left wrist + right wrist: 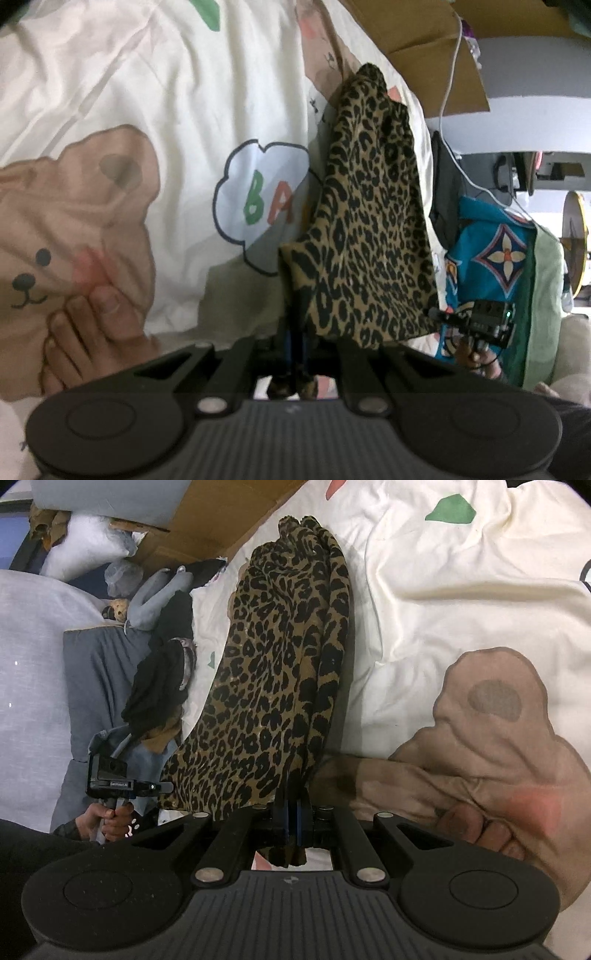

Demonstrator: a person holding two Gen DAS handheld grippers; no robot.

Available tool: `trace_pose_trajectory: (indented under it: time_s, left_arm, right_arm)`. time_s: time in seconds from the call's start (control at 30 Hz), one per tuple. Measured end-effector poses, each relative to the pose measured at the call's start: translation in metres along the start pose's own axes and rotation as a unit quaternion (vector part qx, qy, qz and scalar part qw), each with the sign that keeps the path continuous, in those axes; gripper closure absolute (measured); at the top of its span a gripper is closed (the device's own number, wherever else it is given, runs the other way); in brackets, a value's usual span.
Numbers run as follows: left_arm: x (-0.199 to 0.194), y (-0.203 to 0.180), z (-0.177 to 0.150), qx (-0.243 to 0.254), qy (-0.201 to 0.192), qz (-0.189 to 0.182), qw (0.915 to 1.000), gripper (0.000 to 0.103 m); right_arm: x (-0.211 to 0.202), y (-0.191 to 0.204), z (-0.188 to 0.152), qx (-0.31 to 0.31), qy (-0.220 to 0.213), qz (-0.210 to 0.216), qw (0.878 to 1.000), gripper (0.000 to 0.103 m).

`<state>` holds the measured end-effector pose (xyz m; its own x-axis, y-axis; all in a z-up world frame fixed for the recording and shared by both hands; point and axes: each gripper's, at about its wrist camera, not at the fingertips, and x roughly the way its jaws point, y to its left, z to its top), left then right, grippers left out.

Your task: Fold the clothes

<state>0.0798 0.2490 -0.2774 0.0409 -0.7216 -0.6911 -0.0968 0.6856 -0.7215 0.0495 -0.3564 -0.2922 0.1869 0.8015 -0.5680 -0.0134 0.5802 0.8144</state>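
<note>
Leopard-print garment (369,229) pinched in both tools, left tool (295,354), right tool (291,812); its clamped corners hidden.

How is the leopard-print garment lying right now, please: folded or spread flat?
Neither: the leopard-print garment hangs bunched lengthwise, pinched by both shut grippers, trailing onto the bedsheet.

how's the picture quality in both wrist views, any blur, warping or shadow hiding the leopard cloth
Left wrist view: soft overall, strong fisheye bending at the edges, the leopard cloth readable, its shadow falling on the bear-print bedding. Right wrist view: a little sharper, dark vignette in the corners, the cloth's spots crisp, the toes blurred. In both, the left gripper and right gripper show as dark shapes clamped on fabric.
</note>
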Motion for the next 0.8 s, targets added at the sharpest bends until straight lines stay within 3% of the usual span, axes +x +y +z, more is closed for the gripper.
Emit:
trace_pose_trajectory:
  time_s: [0.43,0.8]
  left_arm:
    - [-0.019,-0.028,0.030,0.022,-0.058,-0.037,0.9974,0.098]
    - [-0.028,-0.038,0.059,0.025,-0.134,-0.067,0.9884,0.098]
  right_arm:
    - [-0.009,0.022,0.030,-0.020,-0.058,0.025,0.998,0.102]
    - [-0.021,0.022,0.054,-0.006,-0.126,0.037,0.991,0.102]
